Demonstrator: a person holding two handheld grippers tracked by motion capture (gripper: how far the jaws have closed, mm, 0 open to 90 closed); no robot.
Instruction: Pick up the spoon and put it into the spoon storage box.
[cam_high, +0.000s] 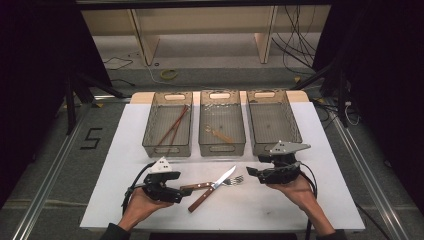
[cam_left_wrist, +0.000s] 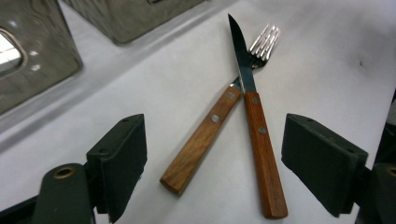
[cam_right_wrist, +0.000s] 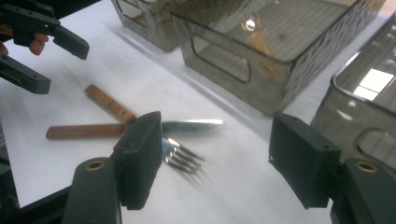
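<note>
Left hand-held gripper (cam_high: 176, 192) jaws spread, nothing pinched; knife (cam_left_wrist: 254, 121) and fork (cam_left_wrist: 212, 128) lie crossed on the counter (cam_high: 260, 210) just ahead of it, handles between its jaws' line. Right hand-held gripper (cam_high: 251, 172) jaws spread, empty, fork tines just beside its tips.

— How's the light on my table (cam_high: 320, 150)?
— Dim, dark at both sides. The white top glows pale.
— My knife (cam_left_wrist: 243, 56) is sharp, its blade dark; the bin (cam_left_wrist: 28, 51) shows glare.
— My fork (cam_right_wrist: 184, 158) blurs, tines smeared.
</note>
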